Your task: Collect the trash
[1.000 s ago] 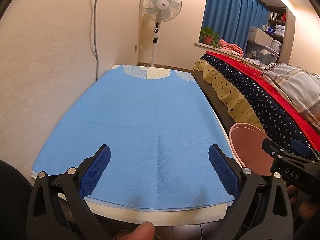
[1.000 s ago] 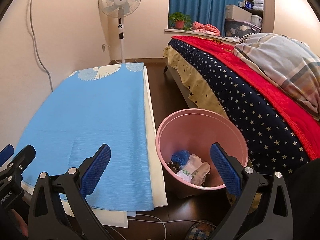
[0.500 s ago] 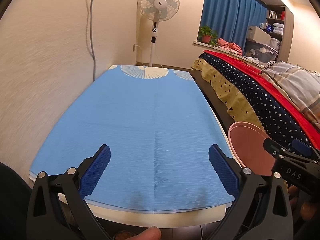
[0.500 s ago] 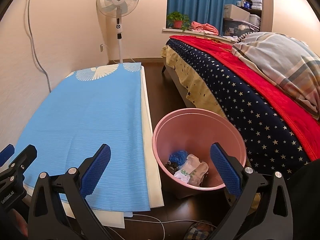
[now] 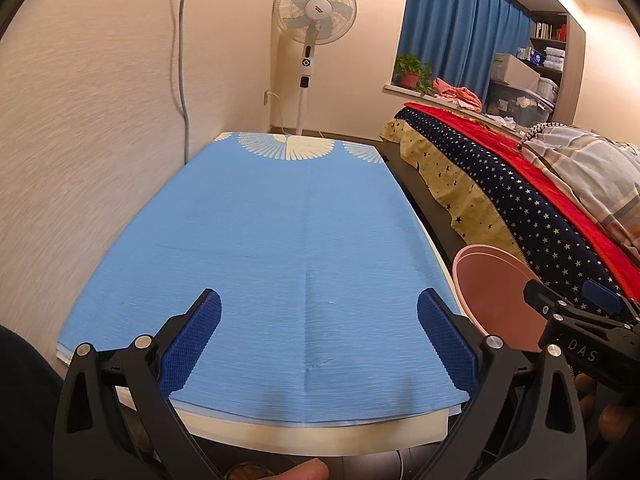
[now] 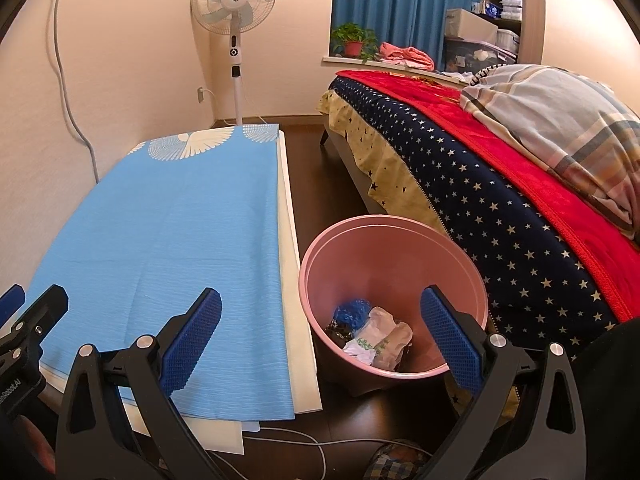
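The trash (image 6: 370,334) lay in the bottom of the pink bin (image 6: 460,248), which stood on the floor between the blue surface (image 5: 280,248) and the bed (image 6: 480,184), within easy reach. Both the left gripper (image 5: 319,338) and the right gripper (image 6: 320,338) had jaws wide apart and empty, judged ready for more.

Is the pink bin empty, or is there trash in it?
Not empty. The pink bin holds crumpled trash at its bottom, far below the rim.
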A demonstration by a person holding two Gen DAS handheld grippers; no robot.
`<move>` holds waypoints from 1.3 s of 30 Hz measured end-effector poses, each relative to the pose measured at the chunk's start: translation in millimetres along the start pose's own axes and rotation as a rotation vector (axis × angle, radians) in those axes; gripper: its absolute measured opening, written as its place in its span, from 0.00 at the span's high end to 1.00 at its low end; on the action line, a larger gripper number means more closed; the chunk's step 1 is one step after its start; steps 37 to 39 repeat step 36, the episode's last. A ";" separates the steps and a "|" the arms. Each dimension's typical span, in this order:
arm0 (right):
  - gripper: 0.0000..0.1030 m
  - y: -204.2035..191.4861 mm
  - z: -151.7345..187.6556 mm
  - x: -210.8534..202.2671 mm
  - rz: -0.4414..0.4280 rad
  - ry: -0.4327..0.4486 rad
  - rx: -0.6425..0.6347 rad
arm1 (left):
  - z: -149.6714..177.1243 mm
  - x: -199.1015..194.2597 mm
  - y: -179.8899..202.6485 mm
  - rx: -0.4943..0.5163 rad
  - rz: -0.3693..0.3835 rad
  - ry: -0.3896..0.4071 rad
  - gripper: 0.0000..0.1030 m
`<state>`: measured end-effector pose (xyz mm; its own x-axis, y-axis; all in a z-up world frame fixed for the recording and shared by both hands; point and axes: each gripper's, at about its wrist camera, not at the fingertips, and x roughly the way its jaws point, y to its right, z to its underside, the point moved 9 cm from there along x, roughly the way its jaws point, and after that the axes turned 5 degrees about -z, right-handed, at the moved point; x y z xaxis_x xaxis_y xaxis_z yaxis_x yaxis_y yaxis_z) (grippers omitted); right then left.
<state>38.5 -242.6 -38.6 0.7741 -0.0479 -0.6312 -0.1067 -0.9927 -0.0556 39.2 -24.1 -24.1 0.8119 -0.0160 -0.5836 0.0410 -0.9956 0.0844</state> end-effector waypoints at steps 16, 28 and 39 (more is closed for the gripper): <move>0.05 -0.5 -0.4 0.1 0.000 0.000 0.000 | -1.5 -2.2 -0.8 -0.008 0.013 0.007 0.07; 0.05 -0.6 -0.3 0.0 0.000 -0.001 0.000 | -0.9 -2.1 -1.2 -0.013 0.014 0.004 0.08; 0.05 -0.9 -0.4 0.0 0.001 -0.001 0.000 | 2.6 0.9 0.6 -0.017 0.003 -0.017 0.07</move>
